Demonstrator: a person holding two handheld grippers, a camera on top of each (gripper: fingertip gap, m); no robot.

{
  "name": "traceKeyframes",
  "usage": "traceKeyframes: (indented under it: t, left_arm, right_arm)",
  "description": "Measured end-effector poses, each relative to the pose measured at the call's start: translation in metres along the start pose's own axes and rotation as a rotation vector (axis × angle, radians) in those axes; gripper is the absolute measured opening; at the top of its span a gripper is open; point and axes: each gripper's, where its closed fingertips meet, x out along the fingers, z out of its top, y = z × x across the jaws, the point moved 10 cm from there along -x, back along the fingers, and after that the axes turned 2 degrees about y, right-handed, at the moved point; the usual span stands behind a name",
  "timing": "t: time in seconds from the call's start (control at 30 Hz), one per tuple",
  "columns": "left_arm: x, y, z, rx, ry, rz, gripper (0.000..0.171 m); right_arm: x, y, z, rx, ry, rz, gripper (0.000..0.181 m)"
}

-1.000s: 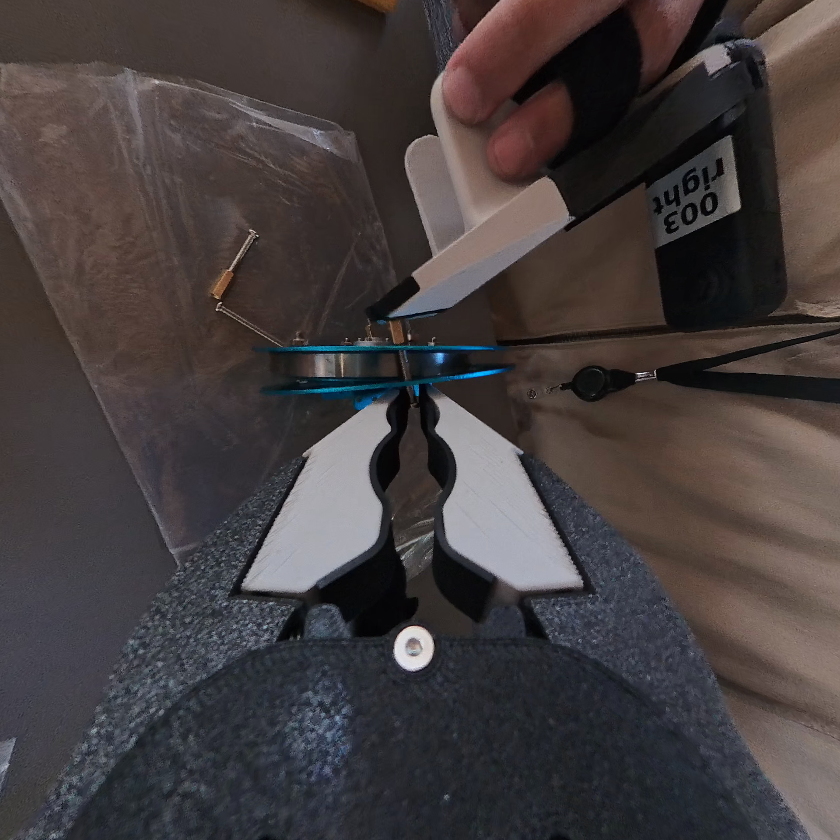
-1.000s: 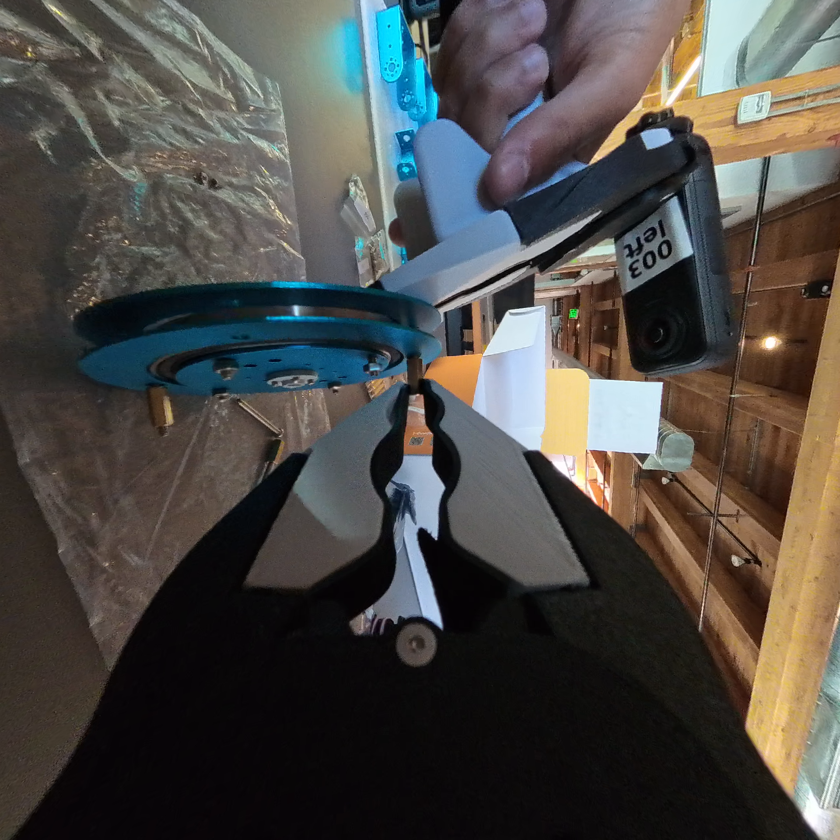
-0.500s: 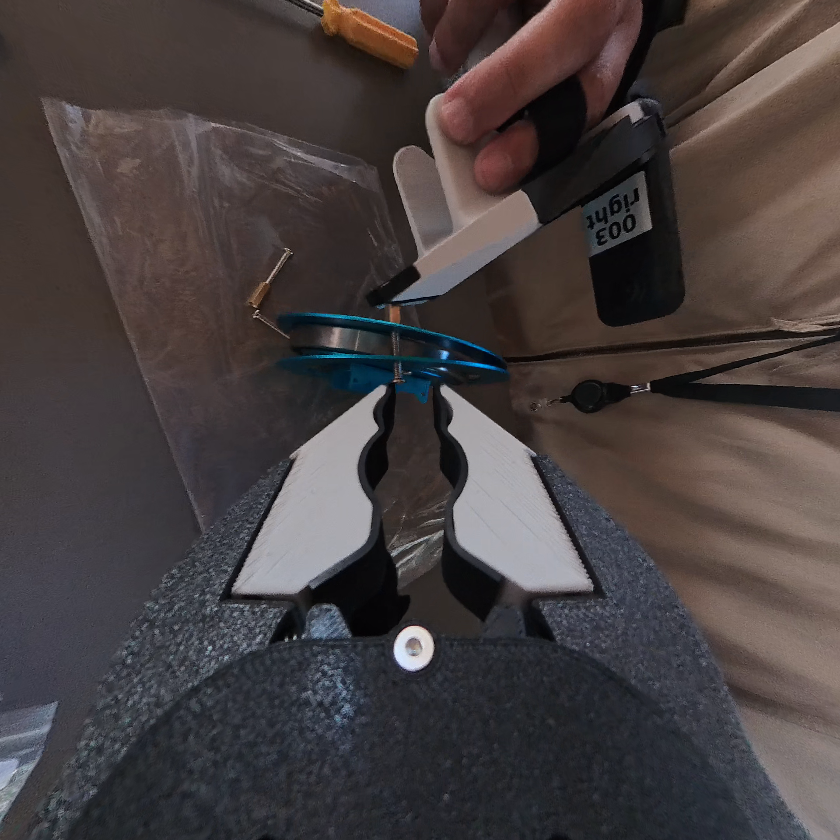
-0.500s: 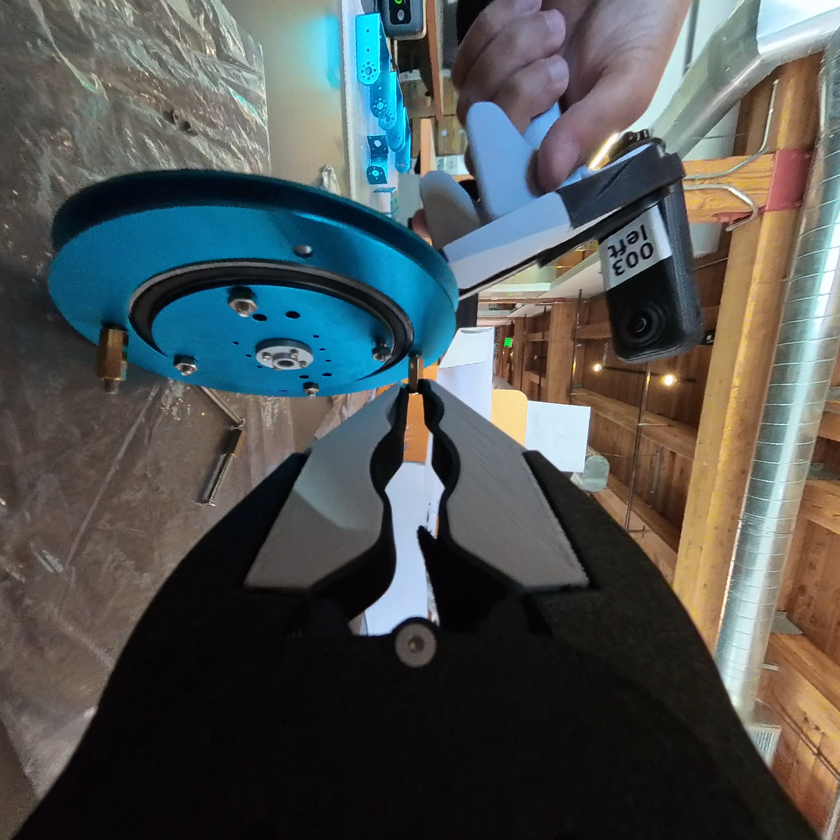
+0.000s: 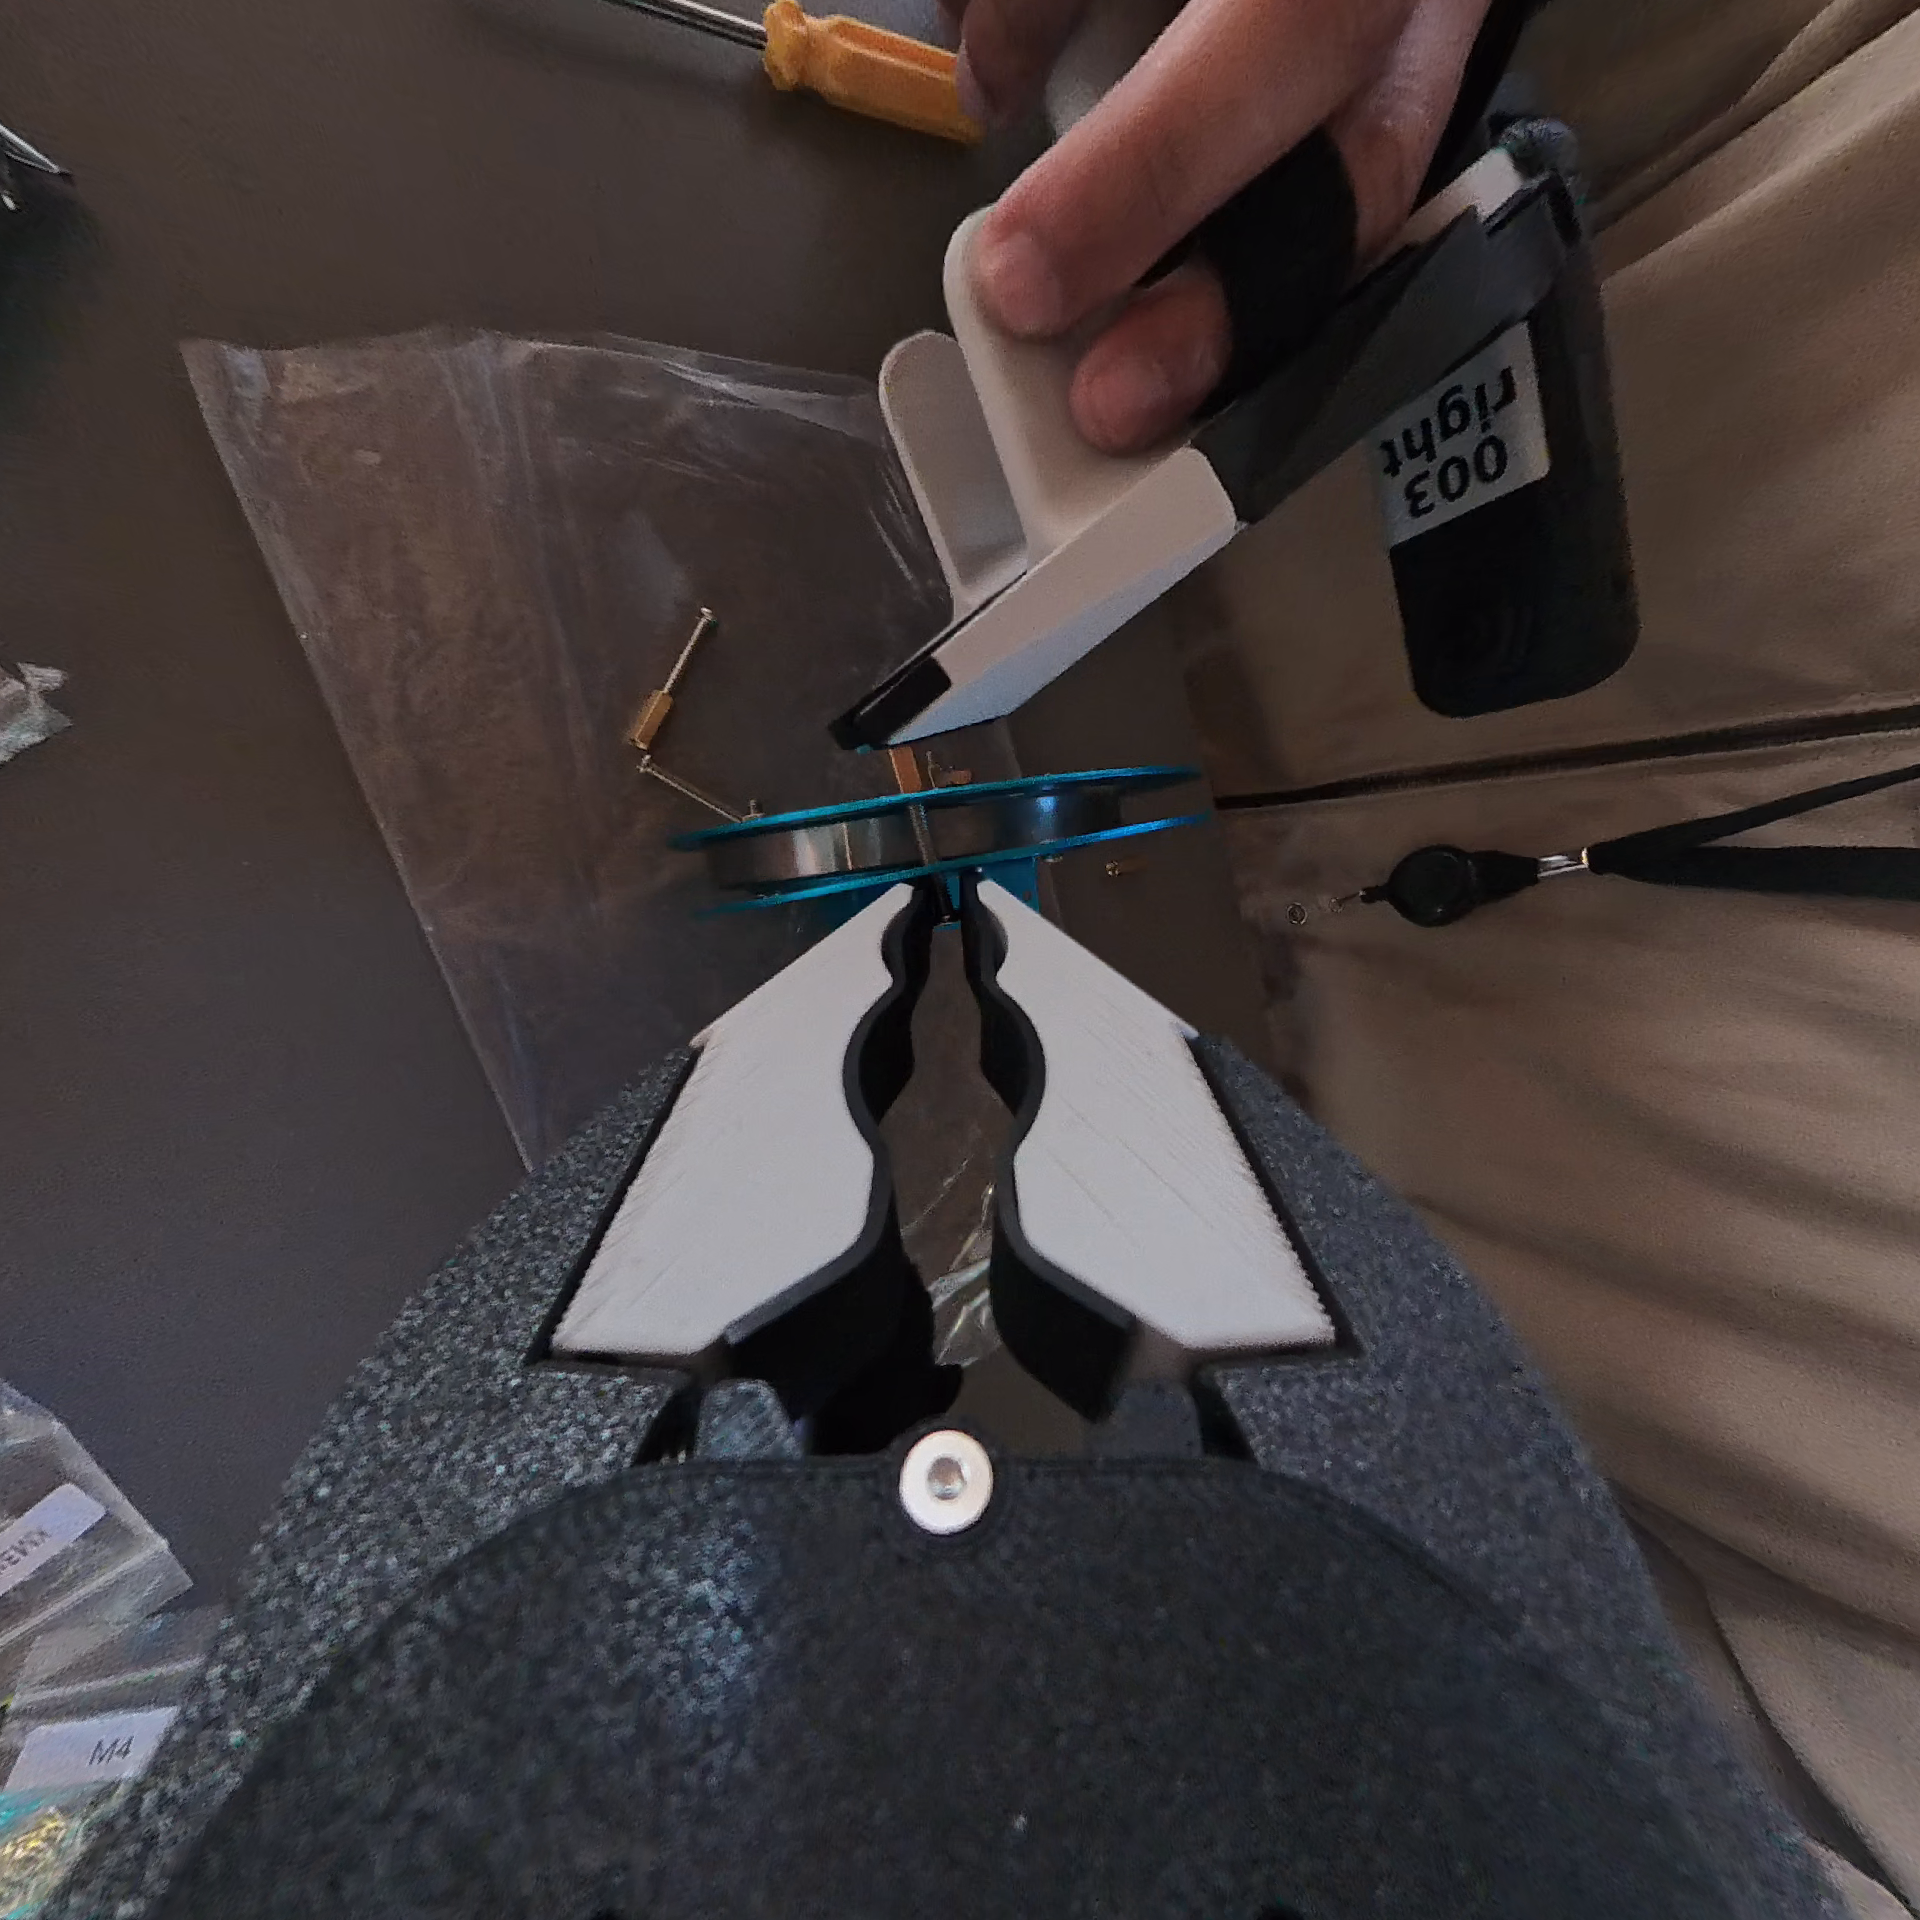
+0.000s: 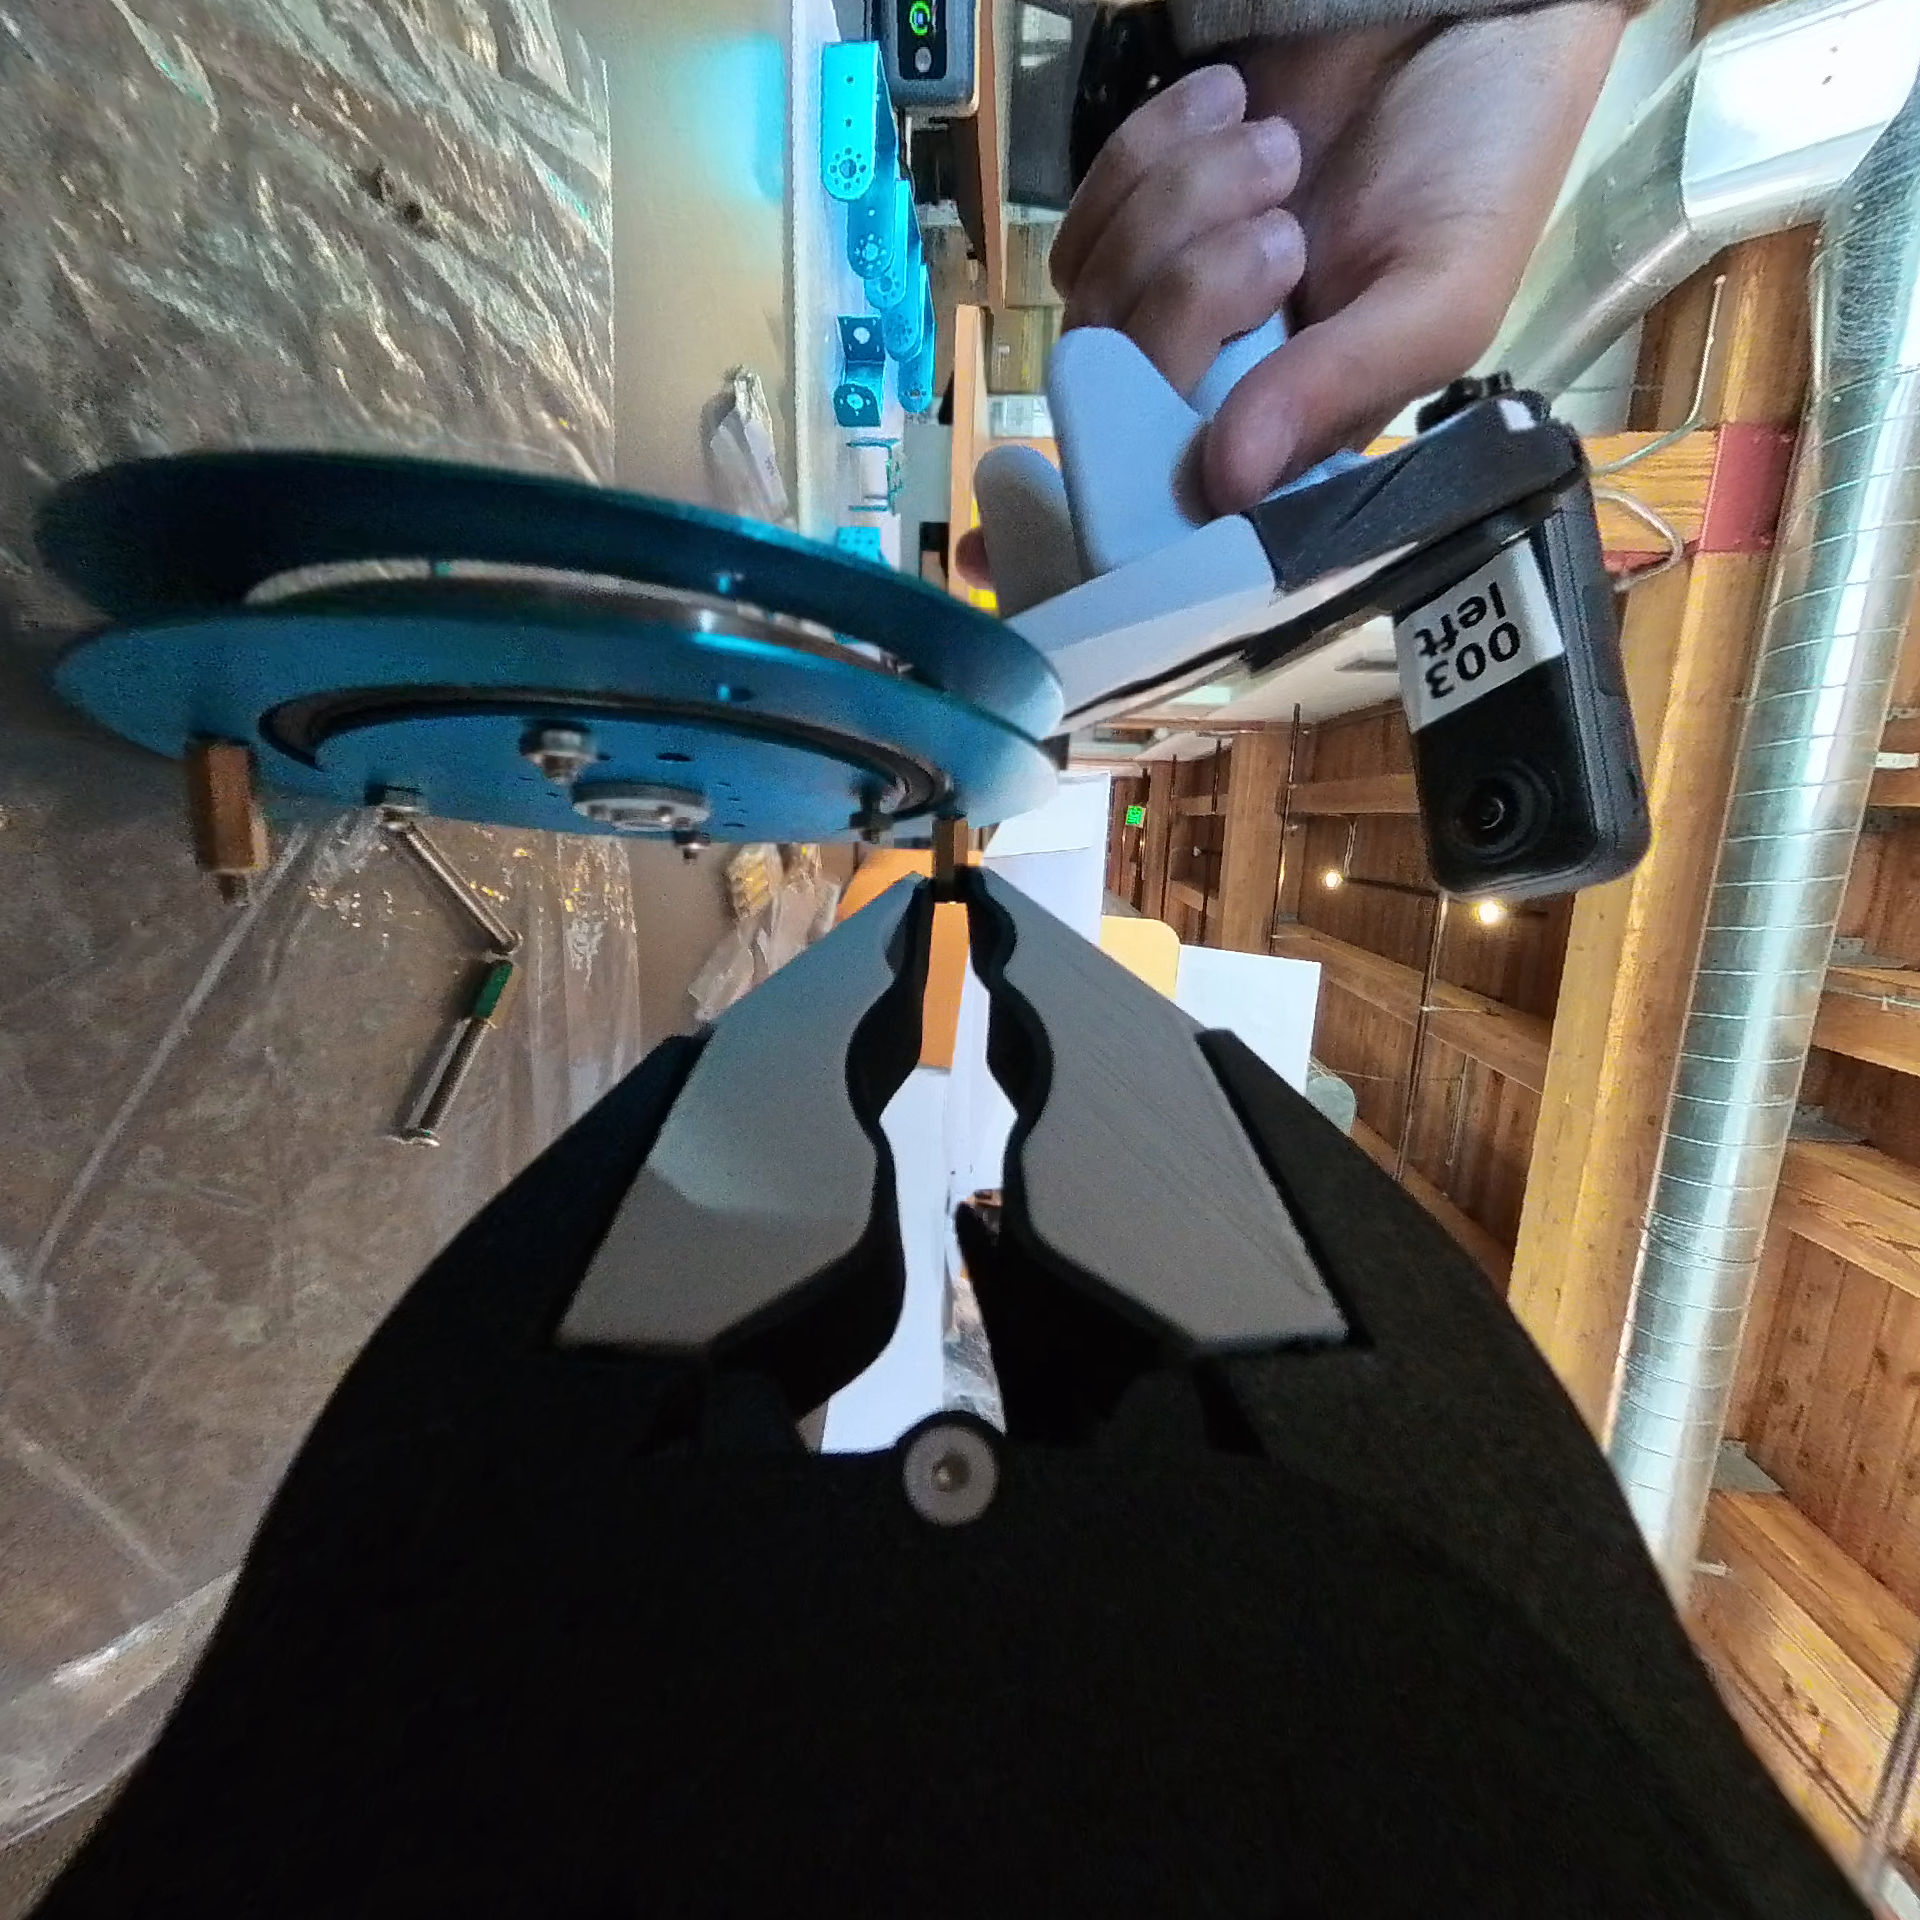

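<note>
Above the dark grey bench (image 5: 260,312), both tongs are meeting at one edge of a blue round two-plate metal turntable with a steel bearing ring (image 5: 940,836). The left tongs (image 5: 943,906) are nearly closed, their tips pinching the dark head of a thin screw that is passing up through both plates. The right tongs (image 6: 943,883) are likewise almost closed, gripping a small brass hex standoff (image 6: 951,840) that is sticking out of the other plate face; in the left wrist view they (image 5: 862,727) are coming down on it from above. A second brass standoff (image 6: 223,805) is projecting near the far rim. Beneath the turntable a clear crinkled plastic bag (image 5: 499,540) is lying flat, with a loose long screw and brass spacer (image 5: 665,691) on it, and an orange-handled screwdriver (image 5: 868,68) is resting well apart.

Compared with half a second ago, the turntable is sitting flatter and more edge-on to the right wrist camera, and the left tongs are gapping less.
</note>
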Motion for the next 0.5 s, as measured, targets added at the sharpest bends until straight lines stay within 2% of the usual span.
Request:
traceKeyframes:
  t: [0.1,0.2,0.37,0.43,0.5]
  left_arm:
    - [0.000,-0.004,0.000,-0.033,0.007,-0.024,0.003]
    - [0.002,-0.002,0.000,-0.088,-0.013,-0.078,0.003]
    - [0.001,0.007,-0.002,-0.147,-0.055,-0.108,0.003]
    - [0.001,0.006,-0.002,-0.135,-0.052,-0.081,0.003]
    - [0.000,0.002,-0.001,-0.093,-0.032,-0.025,0.003]
  right_arm:
    - [-0.003,-0.002,0.005,0.049,-0.008,0.011,0.007]
    - [-0.006,0.001,0.010,-0.022,-0.017,-0.089,0.020]
    - [0.002,0.014,0.008,-0.032,0.027,-0.128,0.016]
    - [0.004,0.015,0.009,-0.037,0.040,-0.159,0.006]
    - [0.004,0.011,0.011,-0.002,0.047,-0.111,0.005]
